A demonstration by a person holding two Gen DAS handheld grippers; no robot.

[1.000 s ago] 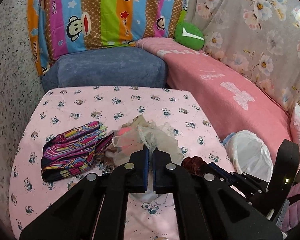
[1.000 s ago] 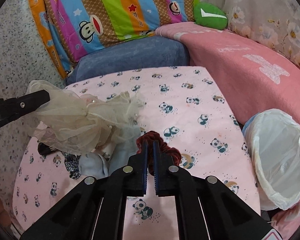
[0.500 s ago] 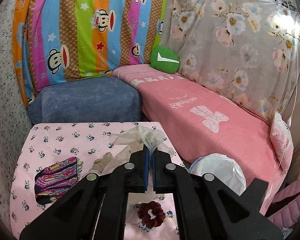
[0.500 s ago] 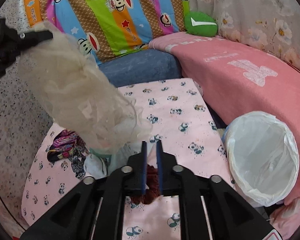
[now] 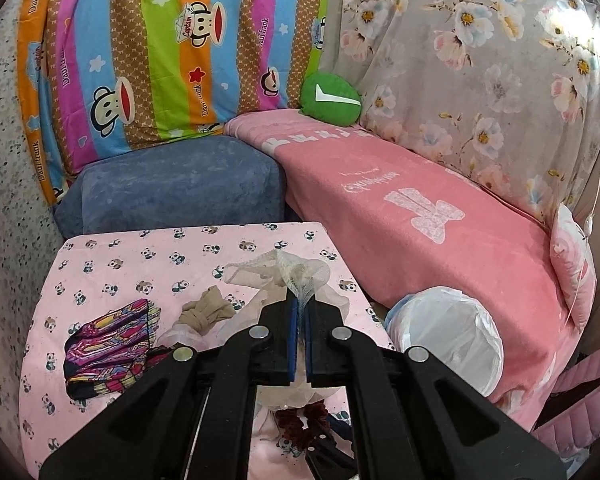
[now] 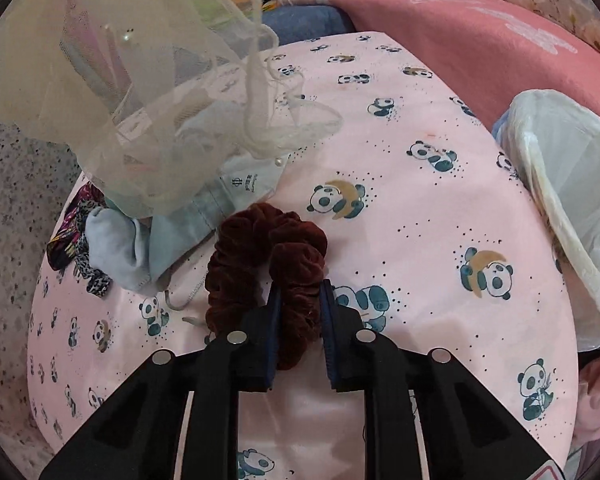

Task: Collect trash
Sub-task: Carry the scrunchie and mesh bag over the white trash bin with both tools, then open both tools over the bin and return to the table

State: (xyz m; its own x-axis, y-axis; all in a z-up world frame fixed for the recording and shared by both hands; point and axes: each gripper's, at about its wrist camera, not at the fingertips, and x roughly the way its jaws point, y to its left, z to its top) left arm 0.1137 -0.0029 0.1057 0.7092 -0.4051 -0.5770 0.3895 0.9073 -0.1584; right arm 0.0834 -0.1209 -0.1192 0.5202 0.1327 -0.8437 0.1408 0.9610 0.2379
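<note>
My left gripper [image 5: 299, 307] is shut on a cream mesh tulle bundle [image 5: 296, 274] and holds it up above the table; the bundle hangs at the upper left of the right wrist view [image 6: 140, 92]. My right gripper [image 6: 299, 290] has its jaws part open around a dark red velvet scrunchie [image 6: 260, 248] that lies on the table; it also shows in the left wrist view [image 5: 300, 420]. A bin lined with a white bag [image 5: 448, 336] stands off the table's right edge and shows in the right wrist view [image 6: 572, 200] too.
The table has a pink panda-print cloth [image 6: 420, 220]. On it lie a light blue cloth [image 6: 152, 240], a multicoloured patterned cloth [image 5: 108, 344] and a beige knotted stocking [image 5: 204, 312]. A pink sofa [image 5: 420, 208] and a blue cushion [image 5: 180, 188] border the table.
My left gripper has lifted the tulle bundle off the table. My right gripper has come down onto the scrunchie, and its jaws have parted around it.
</note>
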